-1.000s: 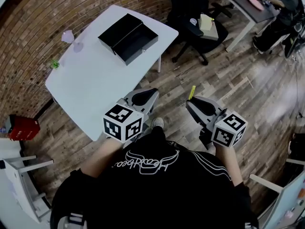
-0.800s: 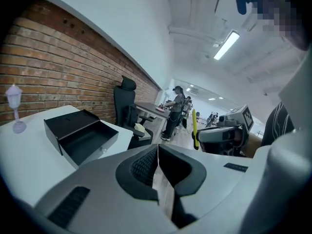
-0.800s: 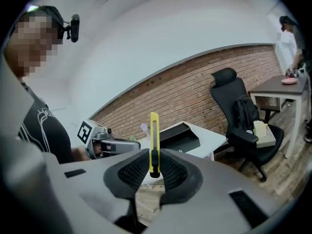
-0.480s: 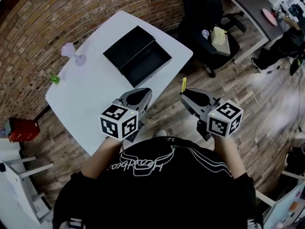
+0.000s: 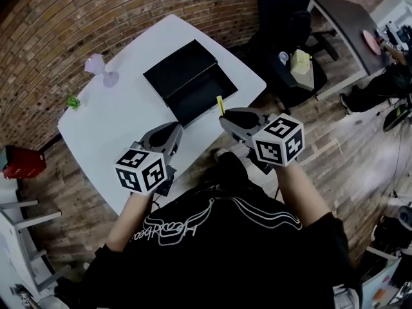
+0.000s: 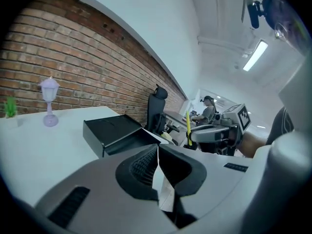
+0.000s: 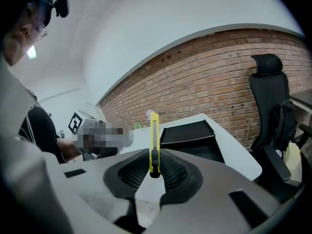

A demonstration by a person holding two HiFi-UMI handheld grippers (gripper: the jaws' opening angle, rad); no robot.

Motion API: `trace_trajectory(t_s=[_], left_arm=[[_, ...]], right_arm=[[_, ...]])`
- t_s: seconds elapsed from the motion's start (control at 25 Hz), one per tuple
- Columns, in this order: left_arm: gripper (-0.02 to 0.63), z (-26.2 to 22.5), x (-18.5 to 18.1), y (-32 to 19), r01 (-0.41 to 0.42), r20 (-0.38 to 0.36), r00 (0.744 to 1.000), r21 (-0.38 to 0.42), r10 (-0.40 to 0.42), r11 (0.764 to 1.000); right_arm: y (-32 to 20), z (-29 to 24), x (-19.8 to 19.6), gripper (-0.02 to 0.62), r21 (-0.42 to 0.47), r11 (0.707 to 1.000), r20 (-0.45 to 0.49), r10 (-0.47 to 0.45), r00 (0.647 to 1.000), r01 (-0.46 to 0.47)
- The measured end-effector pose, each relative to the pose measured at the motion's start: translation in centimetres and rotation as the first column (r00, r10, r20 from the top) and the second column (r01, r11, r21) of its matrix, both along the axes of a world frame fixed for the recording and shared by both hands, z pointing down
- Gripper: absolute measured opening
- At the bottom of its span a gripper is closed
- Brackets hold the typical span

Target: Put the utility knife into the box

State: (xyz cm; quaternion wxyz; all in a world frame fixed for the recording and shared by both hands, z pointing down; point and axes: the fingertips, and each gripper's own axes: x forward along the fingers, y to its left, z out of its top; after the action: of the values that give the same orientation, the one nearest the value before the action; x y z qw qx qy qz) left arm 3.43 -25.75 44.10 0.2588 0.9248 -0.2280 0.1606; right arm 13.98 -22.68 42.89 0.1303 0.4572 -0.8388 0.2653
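Note:
A slim yellow utility knife (image 7: 154, 140) stands upright between the pads of my right gripper (image 7: 154, 167), which is shut on it. In the head view the utility knife (image 5: 220, 105) pokes forward from the right gripper (image 5: 225, 116), just at the near edge of the open black box (image 5: 188, 82) on the white table (image 5: 116, 127). The box (image 7: 190, 138) lies ahead in the right gripper view. My left gripper (image 5: 172, 132) hovers over the table's near side, jaws shut and empty. The left gripper (image 6: 157, 165) view shows the box (image 6: 114, 133) ahead and the knife (image 6: 188, 128) to the right.
A small lilac lamp ornament (image 5: 98, 66) and a little green plant (image 5: 72, 101) stand at the table's far left. A black office chair (image 5: 290, 50) sits right of the table. A brick wall (image 5: 77, 18) backs the table. A red crate (image 5: 19, 163) rests on the wooden floor.
Both grippers have moved forward and left toward the table. The right gripper carried the knife from over the floor to the box's near edge.

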Motion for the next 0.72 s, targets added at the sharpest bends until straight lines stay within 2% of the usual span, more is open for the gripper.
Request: trace_trajectory(t_s=[0.16, 0.4, 0.56, 0.72], left_arm=[[0.032, 0.5, -1.2, -2.1, 0.086, 0.016, 0.996, -0.019, -0.086, 0.996], [0.032, 1.0, -3.0, -5.1, 0.223, 0.045, 0.974, -0.036, -0.222, 0.974], [0.032, 1.2, -4.0, -6.6, 0.331, 0.037, 0.944, -0.068, -0.329, 0.941], [0.032, 1.2, -4.4, -7.6, 0.397, 0.042, 0.918, -0.069, -0.395, 0.915]], right_arm=[[-3.3, 1.7, -0.6, 0.069, -0.037, 0.993, -0.092, -0.115, 0.989, 0.112], [-7.9, 6.0, -1.3, 0.069, -0.121, 0.951, -0.241, -0.306, 0.921, 0.284], [-9.8, 9.3, -2.2, 0.069, -0.219, 0.892, -0.277, -0.446, 0.851, 0.396], [-11.1, 12.5, -1.6, 0.069, -0.315, 0.834, -0.374, -0.548, 0.748, 0.453]])
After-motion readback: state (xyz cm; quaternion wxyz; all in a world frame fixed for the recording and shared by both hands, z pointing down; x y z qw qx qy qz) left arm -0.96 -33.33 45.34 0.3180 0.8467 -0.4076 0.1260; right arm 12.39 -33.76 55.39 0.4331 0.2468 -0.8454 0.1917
